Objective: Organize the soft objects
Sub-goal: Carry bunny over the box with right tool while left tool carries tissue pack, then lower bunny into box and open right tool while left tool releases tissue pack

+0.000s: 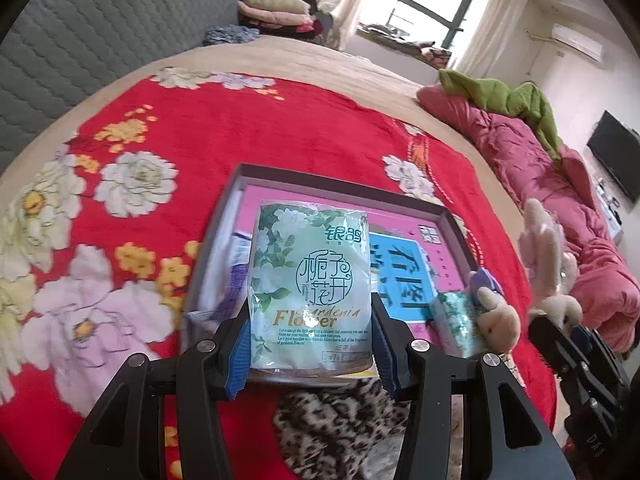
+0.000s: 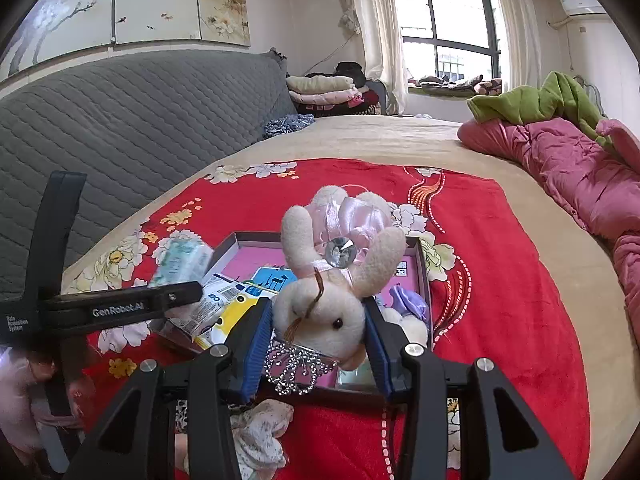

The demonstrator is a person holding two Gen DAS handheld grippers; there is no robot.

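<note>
In the left wrist view my left gripper [image 1: 310, 306] is shut on a green-and-white flower-print tissue pack [image 1: 308, 276], held upright over a shallow grey box [image 1: 340, 197] with a pink floor. Inside the box lie a blue card [image 1: 400, 276], a second tissue pack [image 1: 454, 320] and a small plush bunny [image 1: 498, 316]. In the right wrist view my right gripper [image 2: 317, 309] is shut on the head of a cream plush bunny [image 2: 320, 312] in a pink dress, with a silver tiara [image 2: 296, 364] below it, above the same box [image 2: 424, 280]. The left gripper [image 2: 120, 308] shows at the left.
The box sits on a red floral blanket [image 1: 280, 128] spread over a bed. A leopard-print cloth [image 1: 340, 420] lies just in front of the box. A pink quilt [image 2: 568, 168] and green blanket [image 2: 532, 100] line the right side; a grey quilted headboard [image 2: 120, 120] stands at the left.
</note>
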